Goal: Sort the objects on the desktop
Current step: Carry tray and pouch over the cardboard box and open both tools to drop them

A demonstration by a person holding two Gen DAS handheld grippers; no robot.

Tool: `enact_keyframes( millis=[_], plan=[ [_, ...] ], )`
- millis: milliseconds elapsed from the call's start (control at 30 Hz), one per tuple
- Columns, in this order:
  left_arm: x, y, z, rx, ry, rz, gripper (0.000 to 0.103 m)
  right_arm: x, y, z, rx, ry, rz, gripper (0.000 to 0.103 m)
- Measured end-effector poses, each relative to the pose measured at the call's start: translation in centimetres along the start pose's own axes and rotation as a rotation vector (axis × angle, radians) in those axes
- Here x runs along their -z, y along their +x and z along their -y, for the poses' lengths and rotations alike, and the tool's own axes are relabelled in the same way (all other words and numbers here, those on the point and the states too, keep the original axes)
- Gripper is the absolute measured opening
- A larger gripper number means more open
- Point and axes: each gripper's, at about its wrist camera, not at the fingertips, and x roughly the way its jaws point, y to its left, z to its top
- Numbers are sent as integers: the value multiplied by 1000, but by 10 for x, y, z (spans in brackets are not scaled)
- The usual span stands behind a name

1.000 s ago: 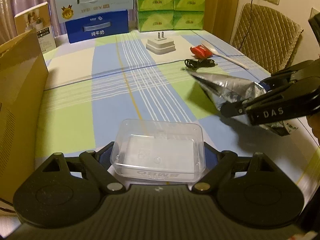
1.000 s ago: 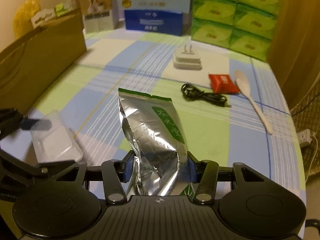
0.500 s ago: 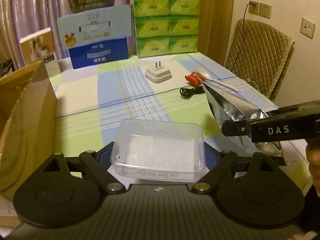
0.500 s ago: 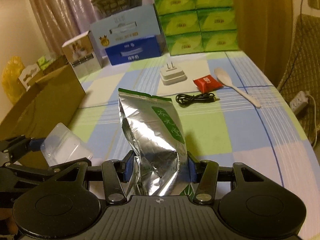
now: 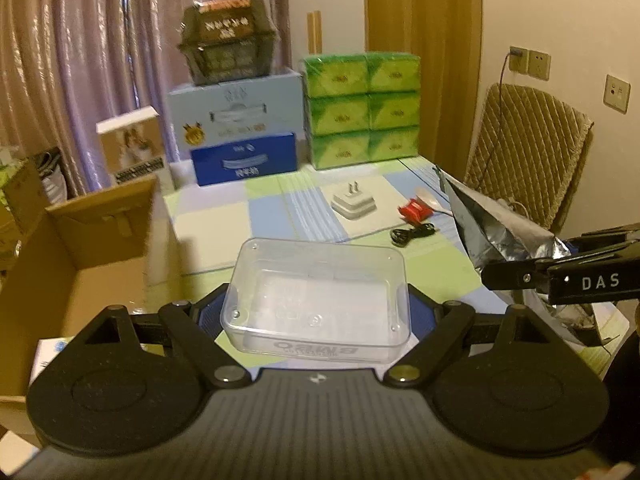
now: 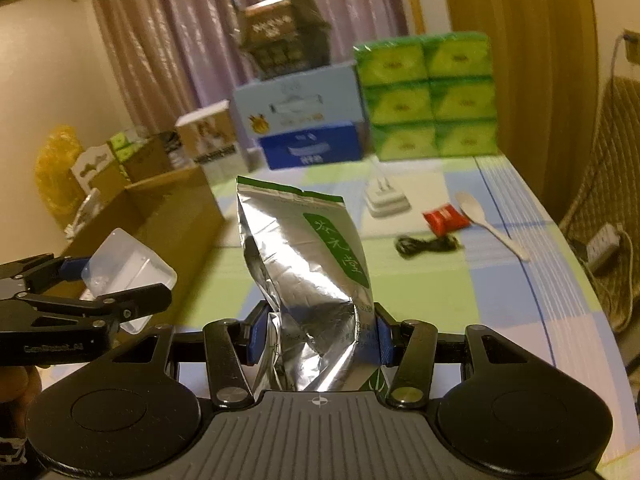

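Raised since earlier: both tools, now above bench (image 5: 280, 216). Left tool (image 5: 318, 316) pinching clear plastic box (image 5: 318, 296); right tool (image 6: 316, 340) pinching silver foil pouch (image 6: 304, 264).

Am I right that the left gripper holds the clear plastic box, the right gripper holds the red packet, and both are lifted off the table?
Not quite. The right gripper holds the silver foil bag, as the right wrist view shows; the red packet lies on the table by the spoon. The left gripper does hold the clear plastic box, and both are lifted.
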Motion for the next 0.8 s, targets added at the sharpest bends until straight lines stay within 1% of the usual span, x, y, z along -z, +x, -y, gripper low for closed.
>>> enact_keyframes(
  millis=[200,433,700,800],
  plan=[
    [0,-24,-21,-52,-16,13,84,-9,0,-32,-52,-51,0,49],
    [7,-40,-53,-105,-48,14,84,-15,10,-61,-96,-98,-10,49],
    [20,-54,-88,-146,-76,-1,84,-18,32,-95,-148,-136,-40,49],
    [22,-61,-109,-165,-88,-2,84,-21,42,-113,-171,-169,-56,49]
  ],
)
